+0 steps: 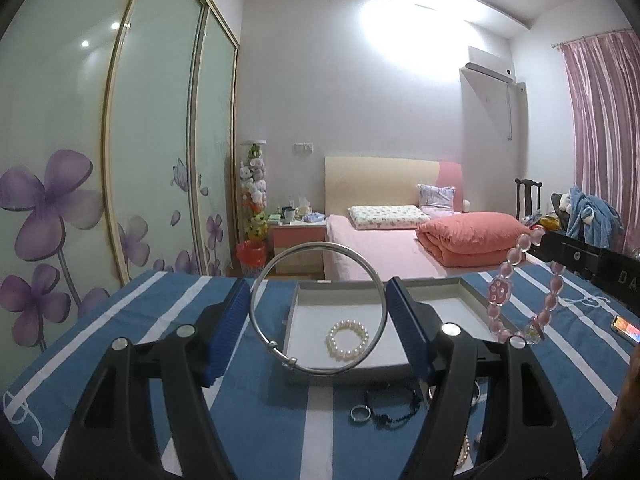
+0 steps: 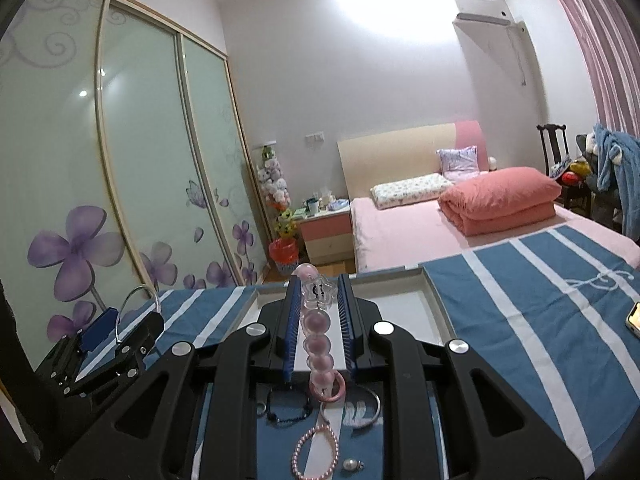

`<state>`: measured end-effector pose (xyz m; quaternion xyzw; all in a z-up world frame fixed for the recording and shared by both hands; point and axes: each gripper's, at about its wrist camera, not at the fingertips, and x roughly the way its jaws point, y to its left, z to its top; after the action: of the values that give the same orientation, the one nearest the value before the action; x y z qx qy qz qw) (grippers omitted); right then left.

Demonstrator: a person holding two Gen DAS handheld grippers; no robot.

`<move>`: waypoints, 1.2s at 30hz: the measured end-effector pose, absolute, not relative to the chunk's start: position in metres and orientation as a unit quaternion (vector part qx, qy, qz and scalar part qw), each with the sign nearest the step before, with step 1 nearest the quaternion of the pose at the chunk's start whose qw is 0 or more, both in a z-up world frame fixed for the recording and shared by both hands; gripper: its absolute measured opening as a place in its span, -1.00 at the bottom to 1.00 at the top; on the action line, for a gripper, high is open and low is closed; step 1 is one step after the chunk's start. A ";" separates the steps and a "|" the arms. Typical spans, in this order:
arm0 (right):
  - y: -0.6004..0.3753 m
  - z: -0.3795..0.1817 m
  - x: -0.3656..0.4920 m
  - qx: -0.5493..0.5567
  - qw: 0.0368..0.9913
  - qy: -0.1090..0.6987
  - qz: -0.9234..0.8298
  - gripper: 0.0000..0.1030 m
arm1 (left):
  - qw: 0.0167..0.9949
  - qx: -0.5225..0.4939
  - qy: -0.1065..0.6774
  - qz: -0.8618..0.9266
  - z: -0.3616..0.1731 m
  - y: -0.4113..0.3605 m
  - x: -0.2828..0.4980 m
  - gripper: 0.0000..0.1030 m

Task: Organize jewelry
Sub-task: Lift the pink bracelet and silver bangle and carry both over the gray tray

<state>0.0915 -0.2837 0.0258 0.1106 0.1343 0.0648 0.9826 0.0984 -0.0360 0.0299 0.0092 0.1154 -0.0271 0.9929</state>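
My left tool point(image 1: 318, 312) grips a silver bangle point(image 1: 318, 308) upright between its blue pads point(image 1: 228, 336), held in the air over the near left part of the tray point(image 1: 474, 294); through the ring I see a white pearl bracelet point(image 1: 348, 339) lying on the tray's floor. My right tool point(image 2: 318, 320) is clenched on a pink bead bracelet point(image 2: 318, 332); the clear flower bead sits between the pads and the strand hangs down toward the table point(image 2: 540, 300), also above the tray, to the right of the bangle.

On the near side of the tray, on the blue striped cloth, more jewelry lies loose: a small ring point(image 1: 359, 413), a black cord bracelet point(image 2: 289, 407), an open silver cuff point(image 2: 352, 410), a pink pearl strand point(image 2: 316, 454) and a single pearl pendant point(image 2: 351, 465); the hanging pink beads and my own tool's frame cover part of them. A phone point(image 2: 634, 317) lies well to the right of the tray.

Beyond the tray stands a bed point(image 1: 384, 248) with a folded coral quilt point(image 1: 472, 240); left of it are a nightstand point(image 1: 298, 244) and a wardrobe point(image 1: 120, 160) with purple flowers, and to the right a pink curtain point(image 1: 604, 140).
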 end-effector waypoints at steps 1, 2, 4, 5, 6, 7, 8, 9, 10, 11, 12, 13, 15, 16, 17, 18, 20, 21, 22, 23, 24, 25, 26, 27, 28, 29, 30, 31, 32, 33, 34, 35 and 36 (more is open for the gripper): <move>-0.283 0.027 0.092 0.108 0.983 0.132 0.063 -0.63 | 0.993 0.009 0.114 -0.027 0.031 -0.037 0.099 0.32; -0.283 0.027 0.094 0.107 0.984 0.129 0.062 -0.62 | 0.993 0.009 0.112 -0.026 0.032 -0.038 0.101 0.32; -0.282 0.028 0.097 0.105 0.984 0.127 0.061 -0.63 | 0.994 0.009 0.110 -0.025 0.033 -0.039 0.104 0.32; -0.281 0.027 0.097 0.105 0.985 0.126 0.060 -0.62 | 0.994 0.010 0.110 -0.024 0.033 -0.040 0.105 0.32; -0.281 0.027 0.098 0.104 0.985 0.126 0.060 -0.62 | 0.994 0.010 0.109 -0.024 0.033 -0.040 0.106 0.32; -0.282 0.027 0.099 0.103 0.985 0.125 0.058 -0.62 | 0.994 0.010 0.110 -0.024 0.033 -0.041 0.109 0.32; -0.282 0.027 0.100 0.103 0.985 0.124 0.057 -0.62 | 0.994 0.010 0.110 -0.024 0.033 -0.041 0.110 0.32; -0.283 0.027 0.102 0.103 0.985 0.124 0.055 -0.62 | 0.993 0.010 0.111 -0.022 0.033 -0.042 0.114 0.32; -0.285 0.027 0.104 0.103 0.985 0.123 0.054 -0.62 | 0.993 0.010 0.113 -0.021 0.032 -0.041 0.116 0.32; -0.286 0.028 0.105 0.104 0.986 0.123 0.053 -0.62 | 0.993 0.010 0.113 -0.021 0.033 -0.042 0.117 0.32; -0.285 0.028 0.106 0.103 0.986 0.122 0.052 -0.62 | 0.993 0.009 0.115 -0.020 0.033 -0.042 0.121 0.32; -0.287 0.028 0.109 0.103 0.986 0.122 0.050 -0.62 | 0.993 0.009 0.115 -0.018 0.033 -0.042 0.124 0.32; -0.285 0.028 0.112 0.103 0.986 0.121 0.047 -0.62 | 0.993 0.009 0.117 -0.016 0.031 -0.041 0.129 0.32; -0.286 0.028 0.114 0.103 0.986 0.121 0.045 -0.62 | 0.993 0.009 0.119 -0.015 0.031 -0.041 0.133 0.32; -0.286 0.028 0.116 0.103 0.986 0.122 0.044 -0.62 | 0.992 0.009 0.121 -0.015 0.030 -0.042 0.137 0.32; -0.287 0.027 0.119 0.103 0.986 0.123 0.042 -0.62 | 0.992 0.009 0.123 -0.015 0.029 -0.042 0.139 0.32; -0.288 0.027 0.123 0.105 0.986 0.125 0.041 -0.62 | 0.992 0.011 0.126 -0.014 0.028 -0.043 0.145 0.32; -0.289 0.026 0.126 0.106 0.985 0.127 0.040 -0.62 | 0.992 0.012 0.128 -0.014 0.026 -0.044 0.149 0.32; -0.289 0.026 0.130 0.106 0.985 0.130 0.039 -0.62 | 0.991 0.014 0.129 -0.014 0.025 -0.044 0.153 0.32; -0.289 0.024 0.133 0.107 0.985 0.132 0.039 -0.62 | 0.991 0.014 0.129 -0.014 0.025 -0.044 0.156 0.32; -0.289 0.023 0.137 0.107 0.984 0.134 0.038 -0.62 | 0.991 0.015 0.130 -0.013 0.025 -0.045 0.161 0.32; -0.290 0.022 0.141 0.106 0.984 0.137 0.037 -0.62 | 0.991 0.014 0.132 -0.014 0.025 -0.045 0.166 0.32; -0.288 0.021 0.145 0.105 0.984 0.139 0.036 -0.62 | 0.991 0.014 0.134 -0.015 0.024 -0.045 0.170 0.32; -0.288 0.020 0.150 0.104 0.984 0.141 0.035 -0.62 | 0.991 0.014 0.134 -0.014 0.023 -0.046 0.172 0.32; -0.289 0.018 0.155 0.104 0.983 0.145 0.035 -0.62 | 0.990 0.014 0.136 -0.014 0.022 -0.047 0.177 0.32; -0.289 0.017 0.159 0.105 0.983 0.148 0.035 -0.62 | 0.990 0.014 0.139 -0.014 0.020 -0.047 0.182 0.32; -0.289 0.015 0.164 0.105 0.982 0.153 0.035 -0.62 | 0.990 0.014 0.142 -0.013 0.019 -0.049 0.186 0.32; -0.289 0.013 0.169 0.105 0.981 0.158 0.035 -0.62 | 0.989 0.014 0.146 -0.013 0.016 -0.049 0.191 0.32; -0.290 0.011 0.173 0.105 0.980 0.163 0.035 -0.62 | 0.988 0.013 0.152 -0.013 0.014 -0.050 0.198 0.32; -0.290 0.009 0.178 0.106 0.979 0.168 0.036 -0.62 | 0.987 0.012 0.158 -0.014 0.011 -0.050 0.203 0.32; -0.291 0.007 0.182 0.107 0.978 0.174 0.037 -0.62 | 0.986 0.011 0.163 -0.015 0.008 -0.050 0.208 0.32; -0.291 0.005 0.185 0.107 0.977 0.179 0.038 -0.62 | 0.985 0.010 0.169 -0.016 0.005 -0.051 0.213 0.32; -0.291 0.004 0.189 0.107 0.976 0.184 0.039 -0.62 | 0.985 0.010 0.173 -0.017 0.002 -0.052 0.217 0.32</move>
<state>0.1890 -0.2908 0.0036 0.1073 0.1843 0.0391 0.9762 0.2174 -0.0523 0.0024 0.0100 0.1734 -0.0172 0.9847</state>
